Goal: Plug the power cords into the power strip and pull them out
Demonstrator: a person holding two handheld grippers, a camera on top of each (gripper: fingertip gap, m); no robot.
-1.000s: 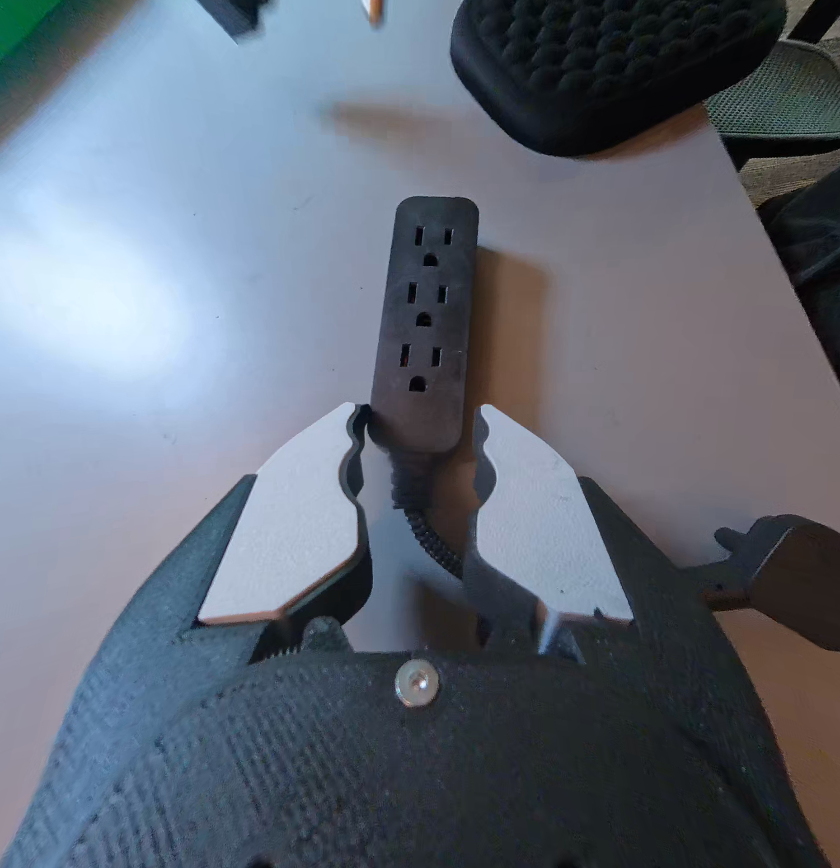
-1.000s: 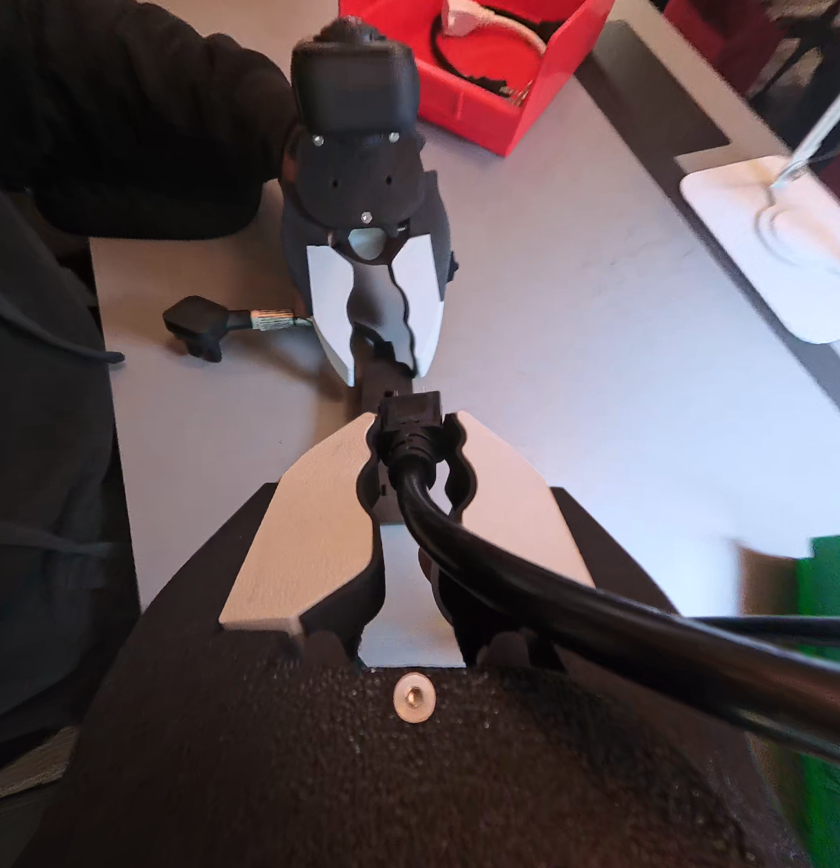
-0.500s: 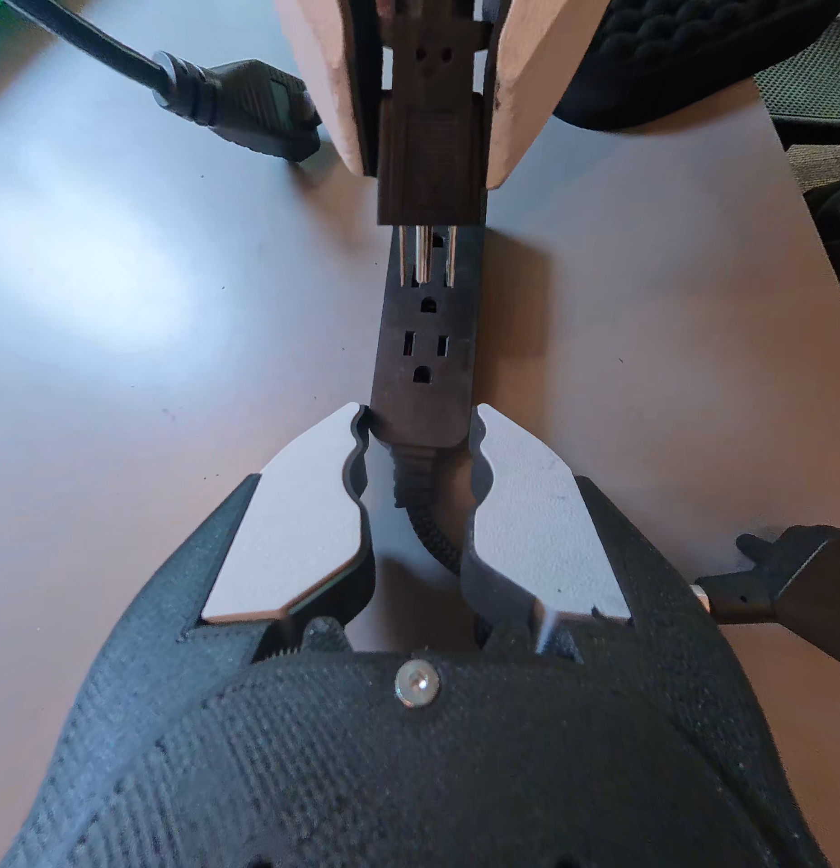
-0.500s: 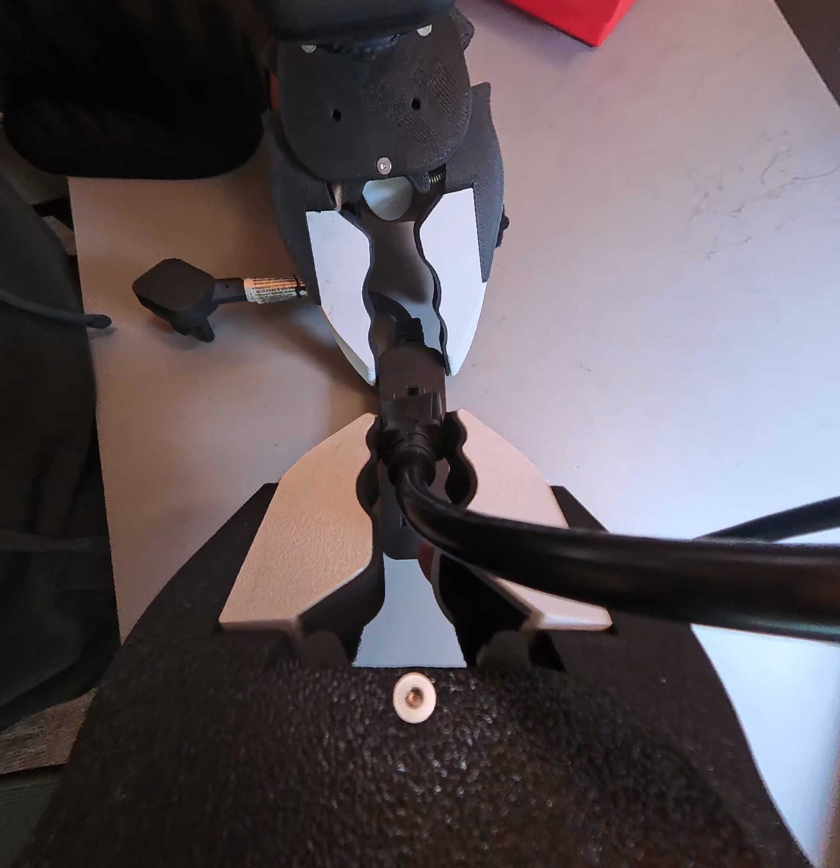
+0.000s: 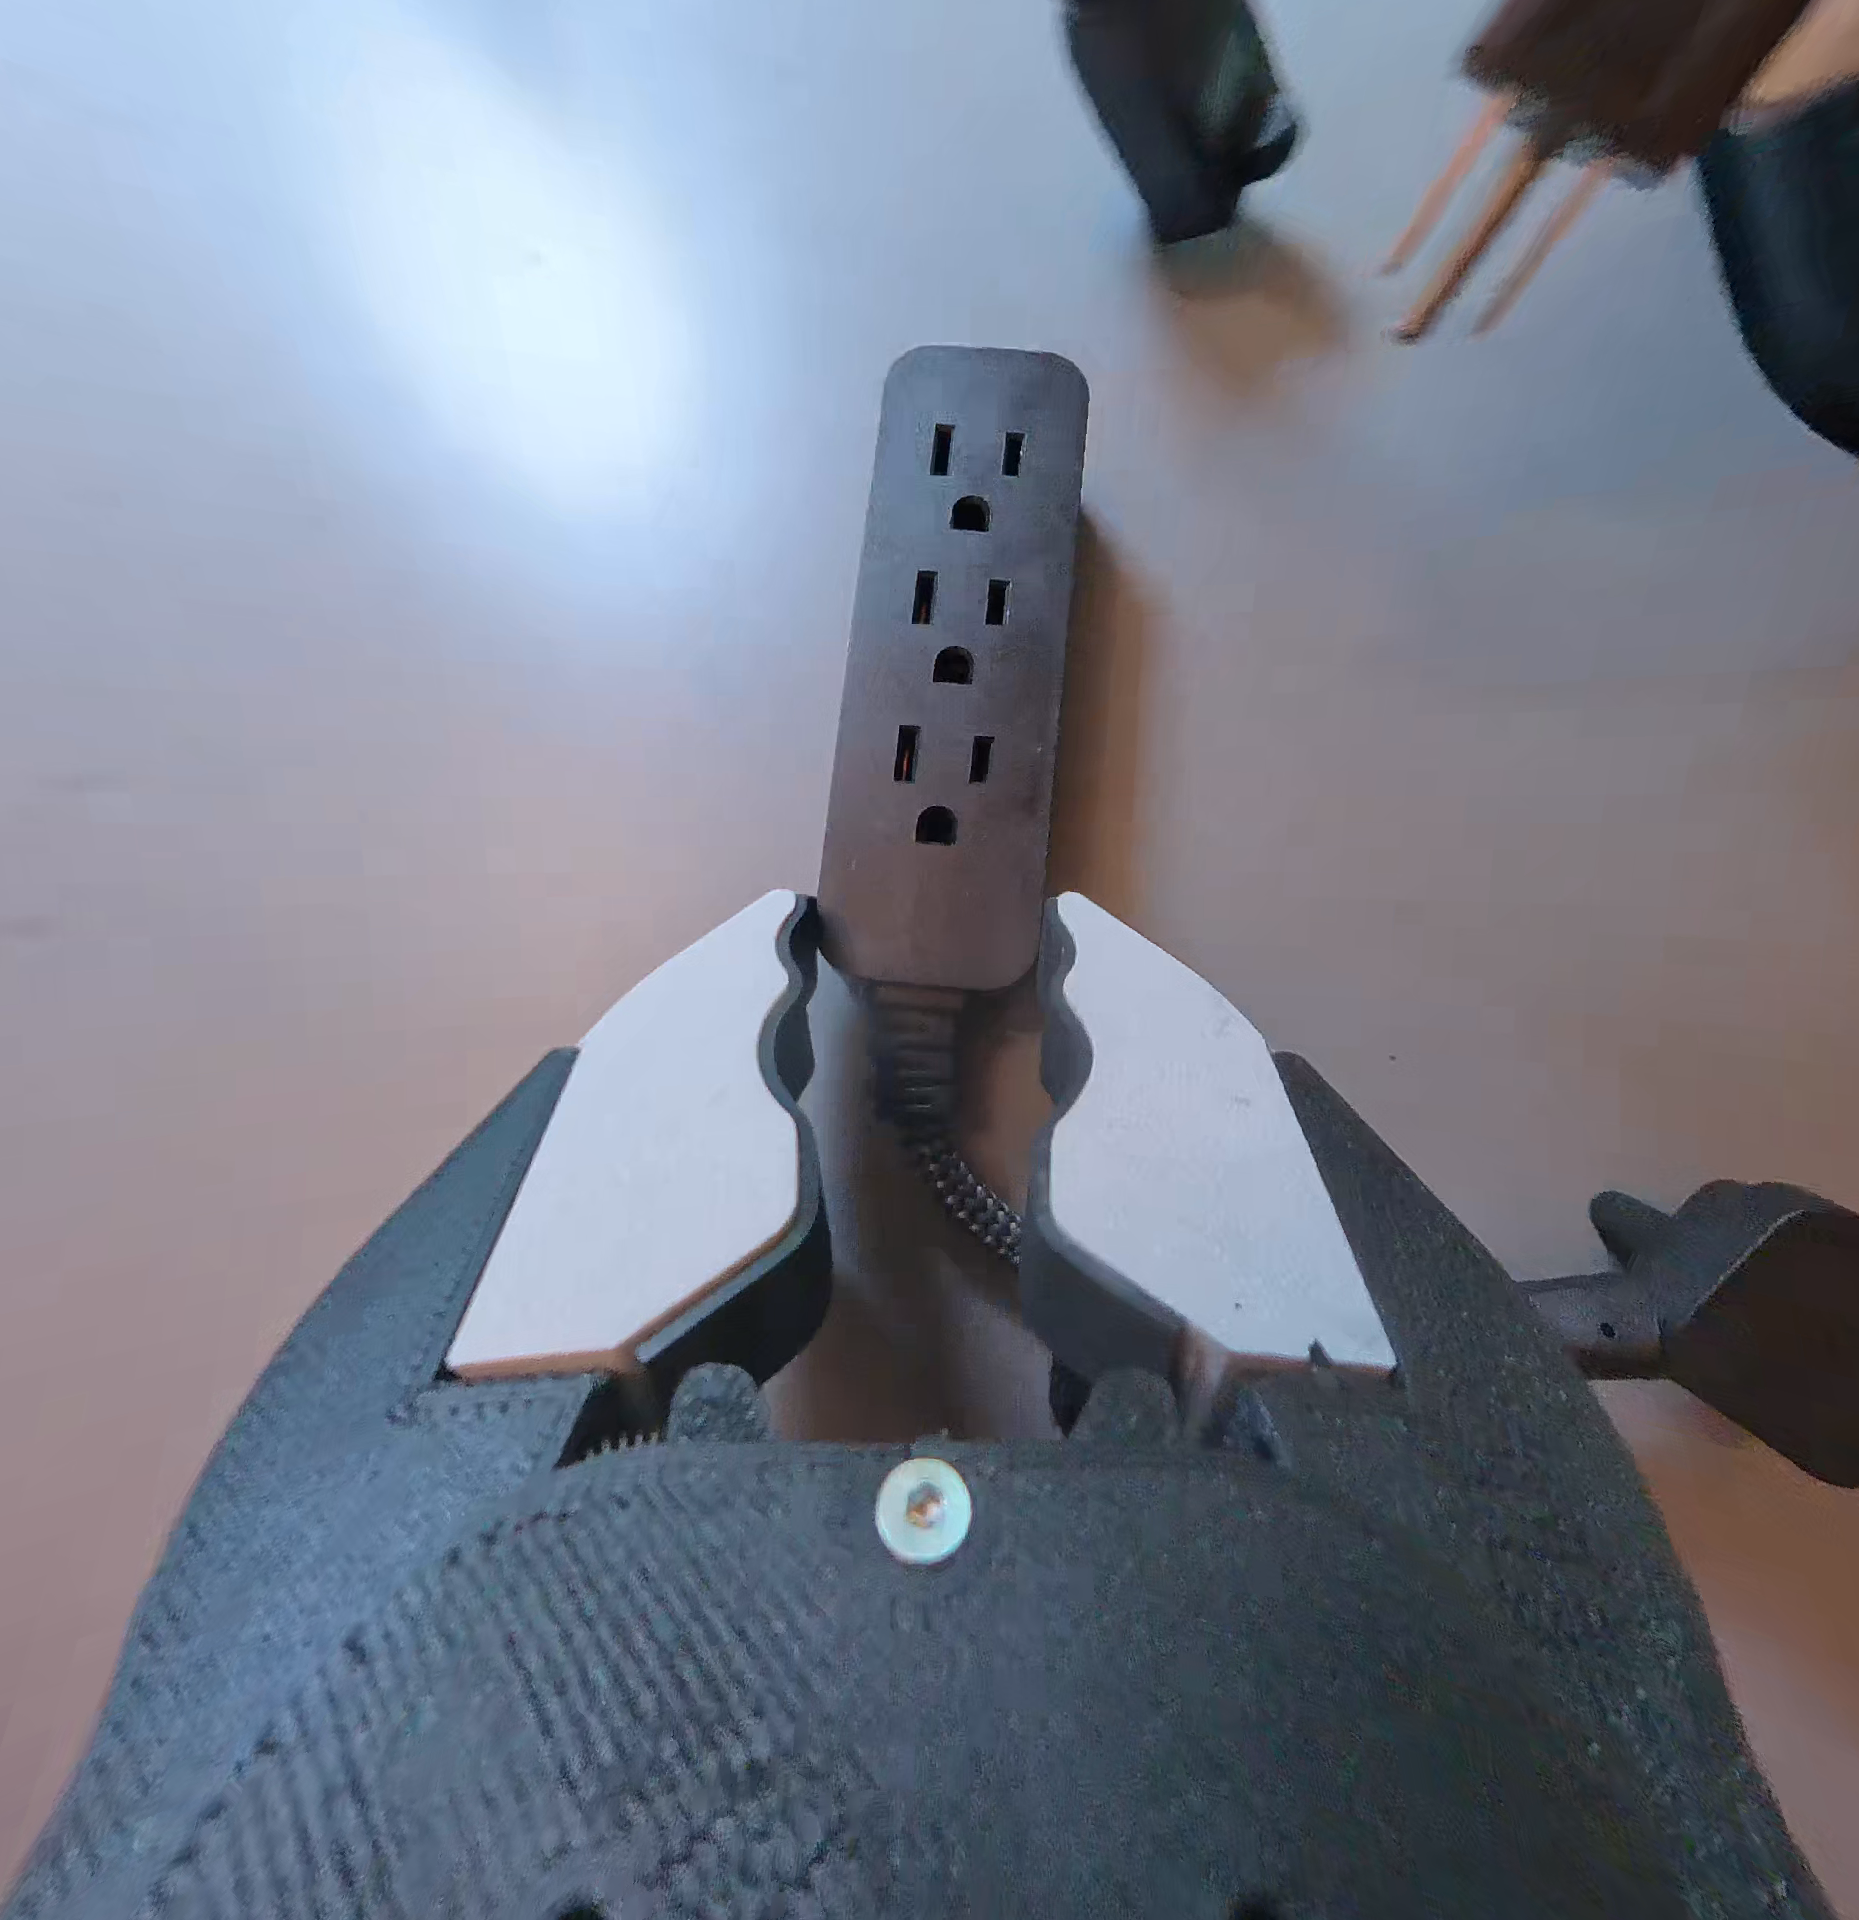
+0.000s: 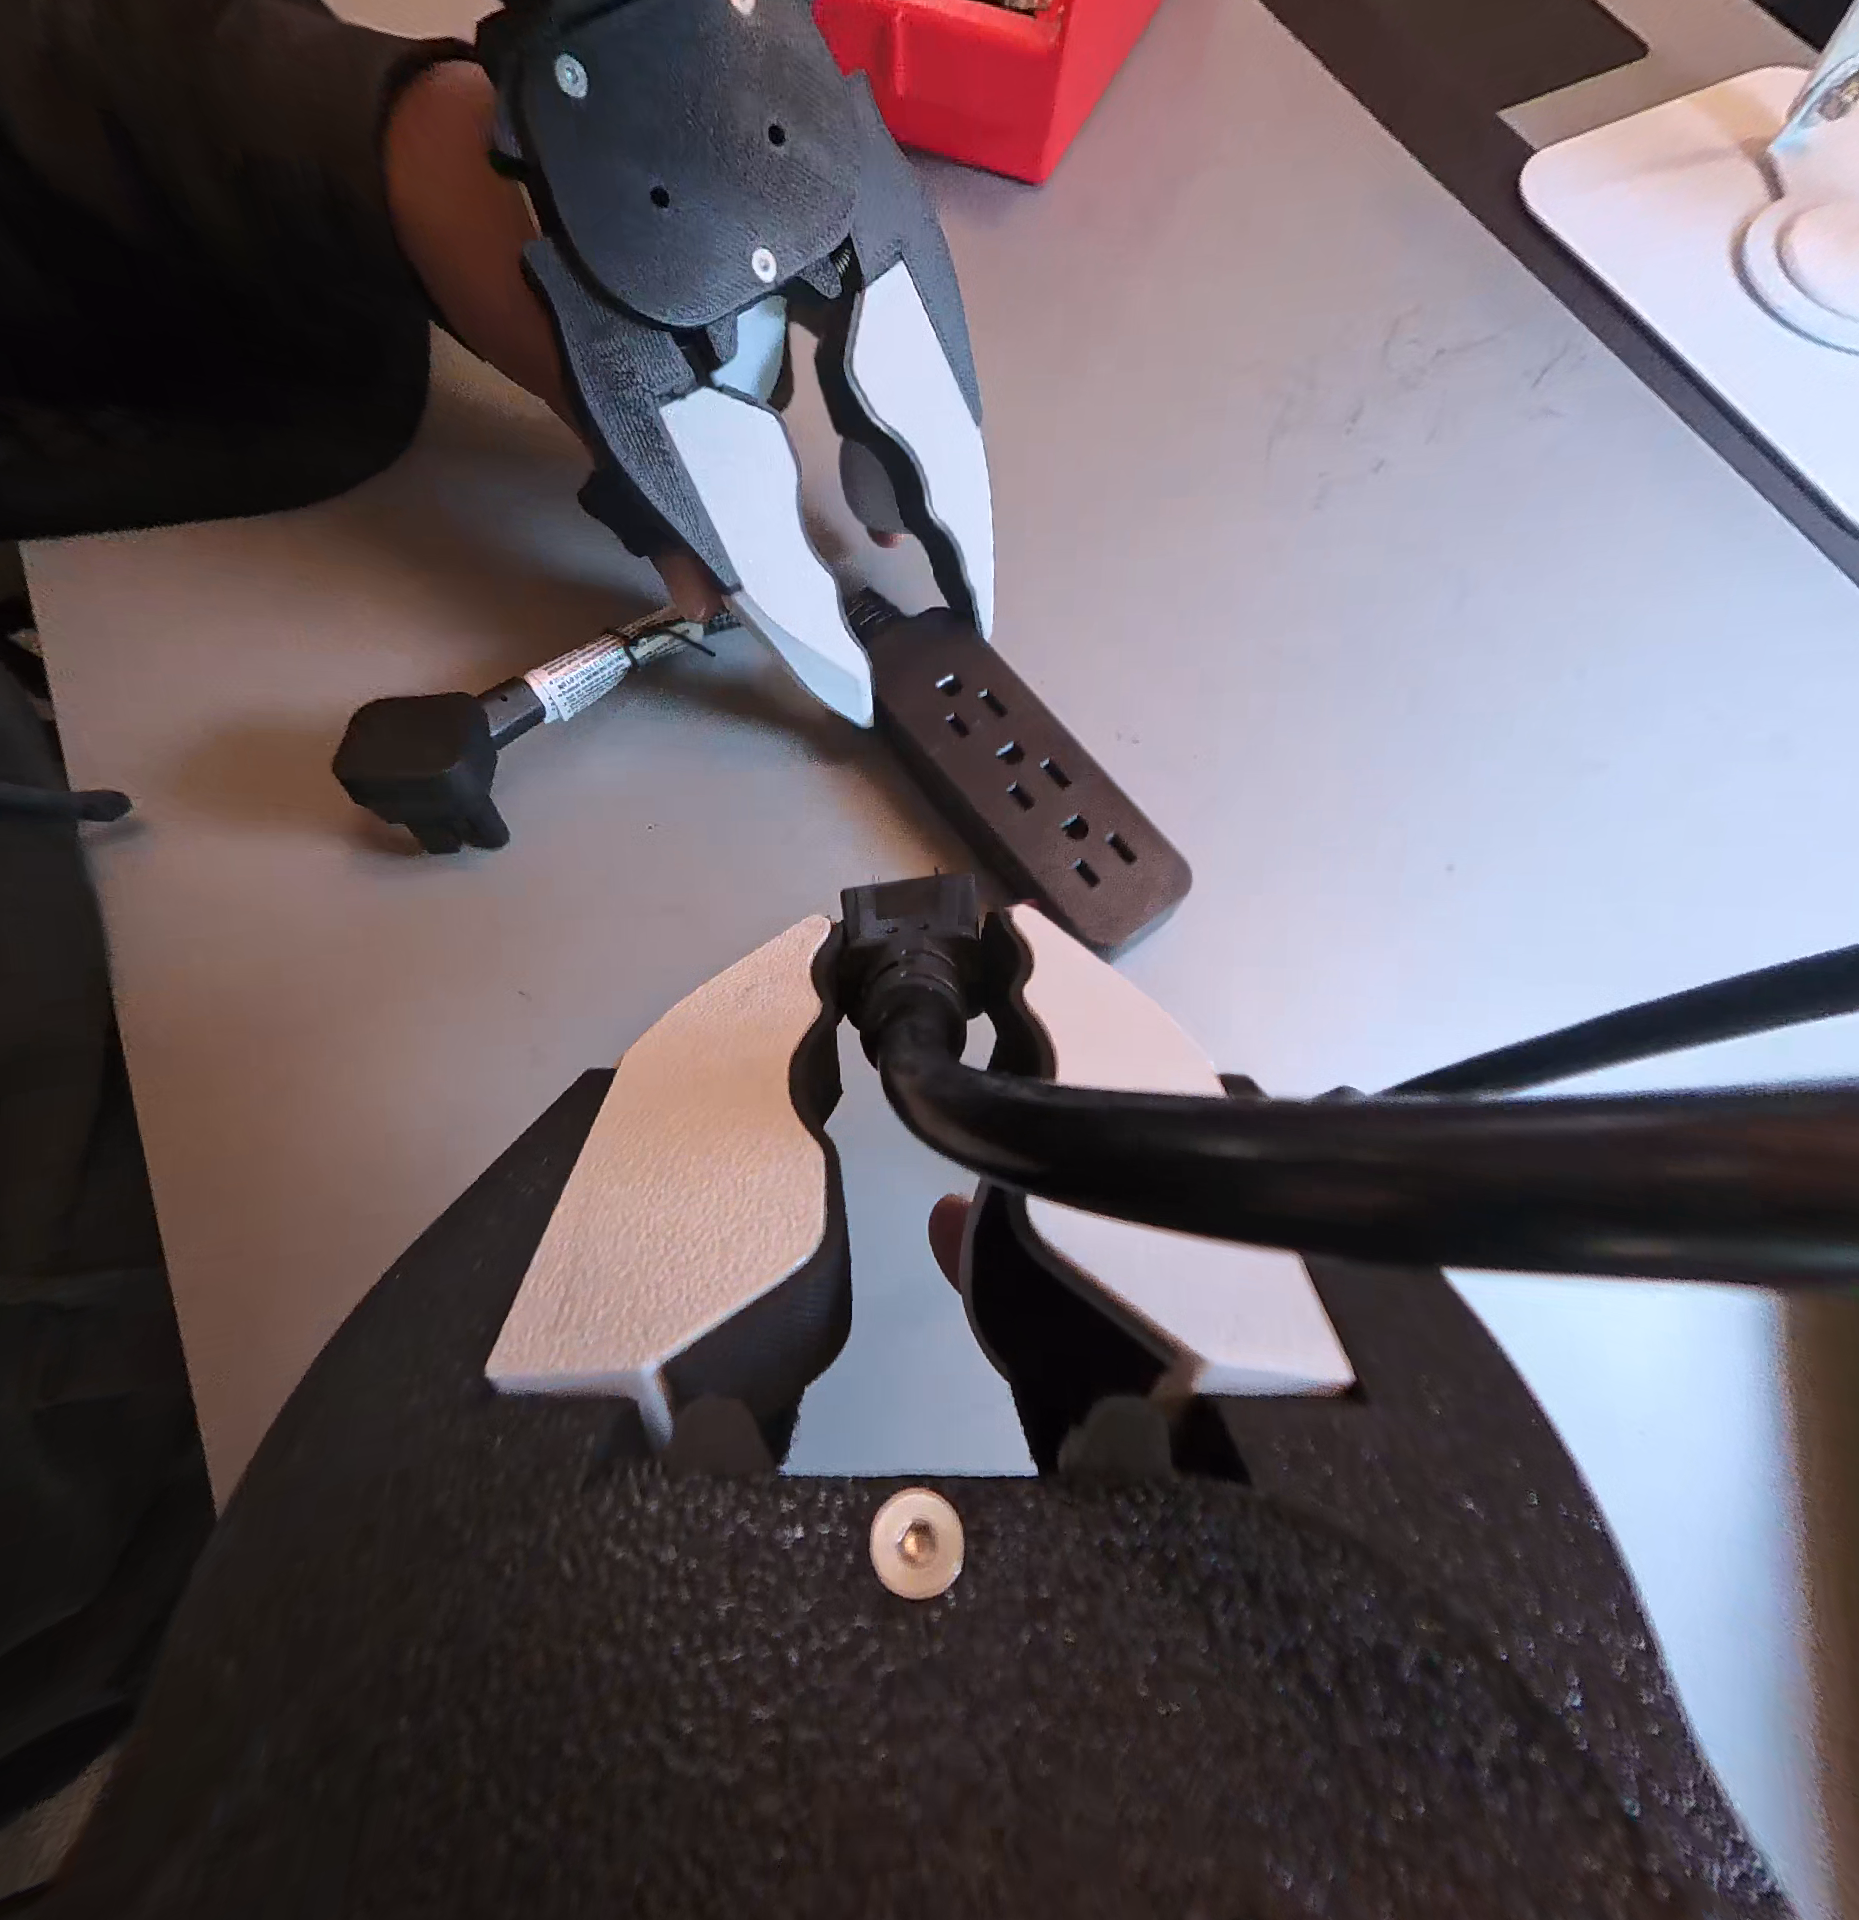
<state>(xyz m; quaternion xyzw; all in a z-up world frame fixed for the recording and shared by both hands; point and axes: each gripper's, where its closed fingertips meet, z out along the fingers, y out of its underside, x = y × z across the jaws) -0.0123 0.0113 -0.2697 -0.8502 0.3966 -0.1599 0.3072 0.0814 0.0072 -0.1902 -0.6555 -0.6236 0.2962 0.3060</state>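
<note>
1. Left wrist view: the left gripper point(image 5: 930, 940) has its fingers closed against the cord end of the strip point(image 5: 956, 665), pinning it flat on the table point(image 5: 385, 727). All three outlets are empty. The strip's braided lead point(image 5: 966, 1195) runs back between the fingers. Top right, blurred, a plug point(image 5: 1590, 114) with bare prongs hangs above the table, well clear of the strip. The strip's own plug point(image 5: 1766, 1320) lies at the right edge.

2. Right wrist view: the right gripper point(image 6: 909, 925) is clamped on the plug point(image 6: 909, 920); its thick cord point(image 6: 1424, 1153) bends off to the right. The plug sits just short of the strip's point(image 6: 1029, 784) far end, not touching it.

3. Handling, as I judge it: the strip is light and would slide or lift without the left grip. The plug body is rigid and is the place to hold. The cord looks stiff and may twist the plug off line.

4. Room: open table lies right of the strip. The red bin point(image 6: 987, 73) and white base point(image 6: 1714, 239) stand well apart. The table's near edge runs beside the strip's plug point(image 6: 416, 764).
</note>
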